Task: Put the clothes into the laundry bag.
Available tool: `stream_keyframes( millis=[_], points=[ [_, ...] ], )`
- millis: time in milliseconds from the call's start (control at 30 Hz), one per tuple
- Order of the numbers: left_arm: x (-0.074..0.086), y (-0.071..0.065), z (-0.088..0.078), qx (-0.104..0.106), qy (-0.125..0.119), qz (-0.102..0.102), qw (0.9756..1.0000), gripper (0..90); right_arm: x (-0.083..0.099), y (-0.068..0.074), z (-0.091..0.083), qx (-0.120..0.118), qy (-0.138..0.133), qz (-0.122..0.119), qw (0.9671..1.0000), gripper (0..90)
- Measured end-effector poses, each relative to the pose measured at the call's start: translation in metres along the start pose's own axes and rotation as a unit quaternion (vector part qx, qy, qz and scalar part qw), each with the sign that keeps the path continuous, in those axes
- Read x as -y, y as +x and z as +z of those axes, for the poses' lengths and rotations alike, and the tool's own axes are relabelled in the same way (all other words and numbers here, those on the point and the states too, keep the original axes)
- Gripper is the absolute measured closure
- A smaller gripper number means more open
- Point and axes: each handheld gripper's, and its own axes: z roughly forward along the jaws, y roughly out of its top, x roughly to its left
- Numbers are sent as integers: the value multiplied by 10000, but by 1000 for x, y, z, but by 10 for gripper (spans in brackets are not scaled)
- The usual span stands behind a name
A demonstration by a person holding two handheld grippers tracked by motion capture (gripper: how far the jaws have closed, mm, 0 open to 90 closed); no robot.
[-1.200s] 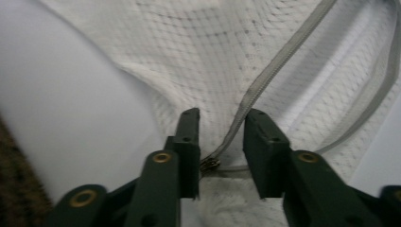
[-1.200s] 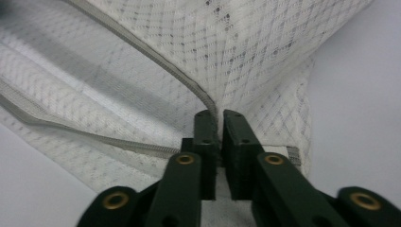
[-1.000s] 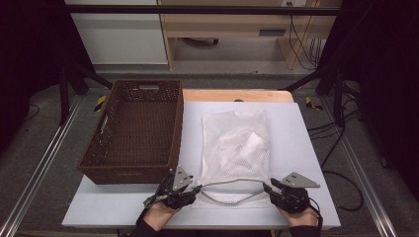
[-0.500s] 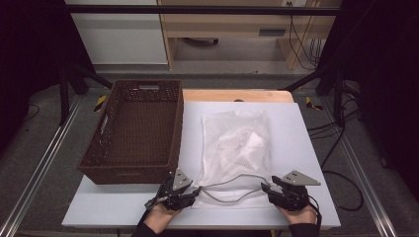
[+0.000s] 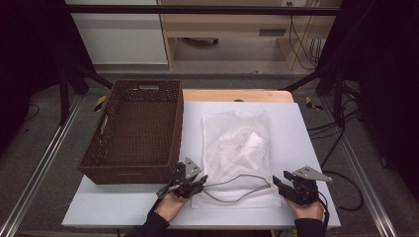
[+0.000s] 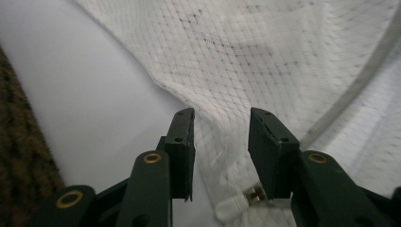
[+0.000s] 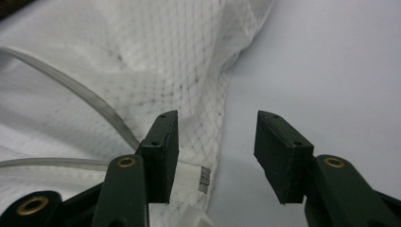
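Note:
A white mesh bag [image 5: 237, 143] lies flat on the white table [image 5: 296, 123], its grey band [image 5: 237, 197] looping across the near end. My left gripper [image 5: 201, 180] is at the bag's near left corner. In the left gripper view its jaws [image 6: 222, 118] stand apart over the mesh [image 6: 265, 56] and have just been closing; a small white zip pull [image 6: 234, 205] lies between them. My right gripper [image 5: 275, 181] is at the near right corner. Its jaws [image 7: 217, 120] stand apart, just closed a little, with the mesh edge [image 7: 156, 61] under one pad and bare table between.
A brown wicker basket [image 5: 131, 173] stands on the left of the table, close beside my left gripper, and its wall shows at the left gripper view's edge [image 6: 19, 156]. A wooden board [image 5: 237, 95] lies behind the table. Black frame posts flank both sides.
Both hands have shifted a little and sunk toward the table at the bag's near corners. The grey band now lies lower and flatter between them.

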Motion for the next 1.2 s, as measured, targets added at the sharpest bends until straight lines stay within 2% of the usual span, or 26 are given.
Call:
stream_keyframes(
  millis=[67,133,200,267,367,433,467,500,533,600,633,667,700,767,800,867,900,933,967,1067,1133,1200],
  points=[
    [-2,1,9,-6,99,-35,9999,621,-1,0,9,-49,113,-27,9999,517],
    [-2,2,15,-6,108,-163,9998,645,-2,2,17,-68,254,-58,9996,527],
    [-1,3,20,-56,231,-133,9996,701,-2,5,24,-5,434,-129,9990,555],
    [0,2,21,-76,200,-85,9997,762,-2,7,26,81,456,-231,9987,577],
    [-1,-2,21,-251,222,76,9994,874,-2,10,26,267,468,-243,9983,700],
    [-1,-2,21,-335,203,62,9992,881,-3,12,25,217,521,-225,9982,819],
    [-1,-1,21,-468,183,91,9987,882,-3,13,25,244,544,-275,9978,874],
    [-2,1,21,-588,196,98,9980,883,-3,13,25,245,559,-336,9976,884],
    [-2,3,20,-668,171,24,9976,883,-4,12,24,213,592,-337,9975,889],
    [-2,6,20,-885,190,0,9959,883,-5,10,22,268,614,-290,9973,895],
    [-2,7,20,-897,204,-78,9957,883,-5,8,20,338,619,-281,9971,895],
    [-2,6,20,-923,220,-58,9955,883,-5,5,18,327,590,-270,9974,895],
    [-2,5,20,-998,202,-5,9948,882,-5,4,15,261,568,-152,9979,895],
    [-1,6,22,-1048,196,-34,9943,880,-3,3,14,248,584,-176,9978,894],
    [-1,7,22,-1055,167,-78,9942,876,-3,4,13,217,625,-159,9977,892],
    [-1,8,21,-942,106,-189,9953,841,-2,6,13,240,634,-197,9975,875],
    [0,7,19,-936,81,-181,9954,791,-2,6,12,220,626,-203,9976,824],
    [-1,6,14,-799,47,-168,9967,752,-2,7,11,294,552,-239,9978,755],
    [-1,5,11,-743,-6,-194,9970,740,-1,7,9,336,438,-278,9981,733],
    [1,0,-9,-593,-188,-98,9980,686,2,8,-1,214,302,-128,9992,660],
    [7,-2,-25,-488,-294,-75,9983,660,6,8,-8,164,280,-138,9994,637],
    [14,-3,-35,-365,-284,-93,9989,642,10,11,-12,112,288,-44,9995,626]
  ],
)
